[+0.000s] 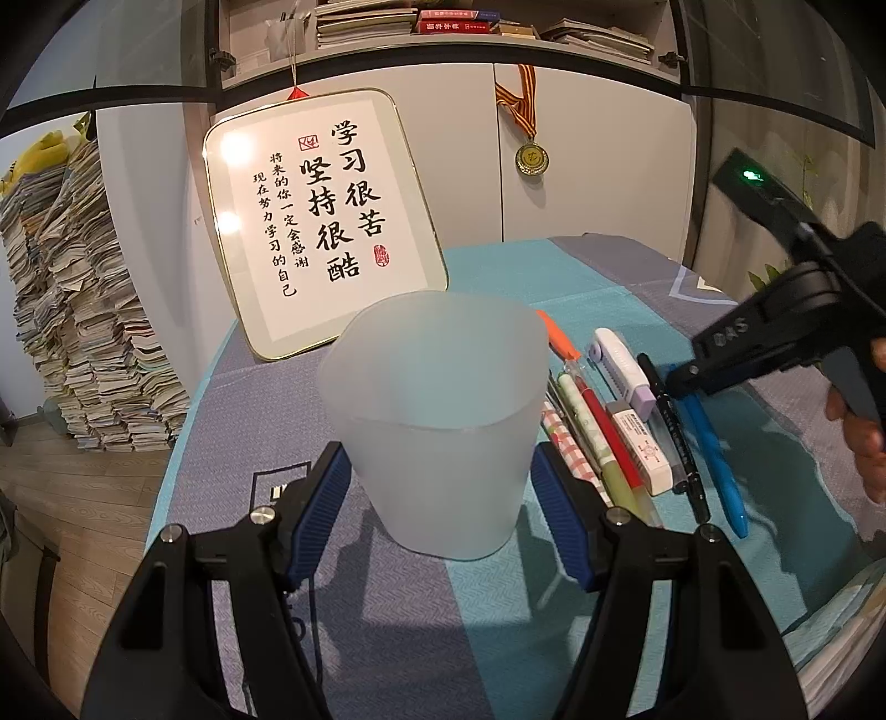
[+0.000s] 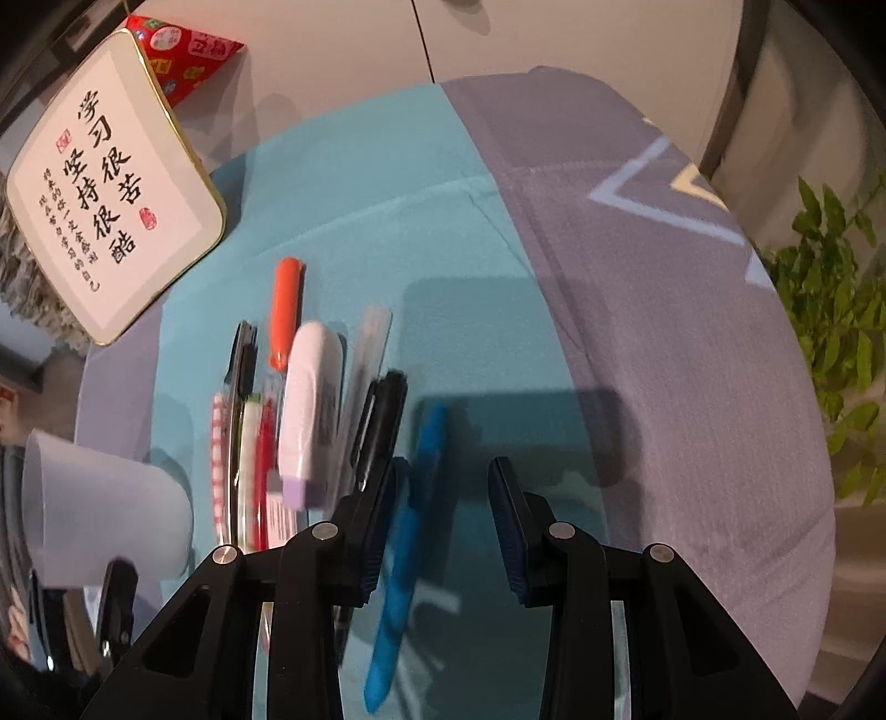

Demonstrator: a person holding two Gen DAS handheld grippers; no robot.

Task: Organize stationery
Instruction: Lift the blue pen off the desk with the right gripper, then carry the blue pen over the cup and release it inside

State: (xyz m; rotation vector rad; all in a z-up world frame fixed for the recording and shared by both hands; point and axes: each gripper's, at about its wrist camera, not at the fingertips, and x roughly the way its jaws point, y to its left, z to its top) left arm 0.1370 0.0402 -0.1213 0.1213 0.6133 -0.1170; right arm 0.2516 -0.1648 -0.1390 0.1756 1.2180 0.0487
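Basically nothing's sorted yet: cup (image 1: 437, 421) empty btwn my spread left hand-held gripper (image 1: 443, 515); right hand-held gripper (image 2: 448, 520) spread over blue pen (image 2: 407, 554), rest on table (image 1: 609, 288).

You were working in a home study: behind your cloth-covered table (image 1: 387, 609) stood white cabinets (image 1: 598, 155) with a shelf of books (image 1: 365, 22) above, a medal (image 1: 532, 158) hung on a cabinet door, a framed calligraphy motto about studying (image 1: 321, 221) leaned against them, and a tall stack of worn workbooks (image 1: 83, 310) rose from the wooden floor (image 1: 83, 498)
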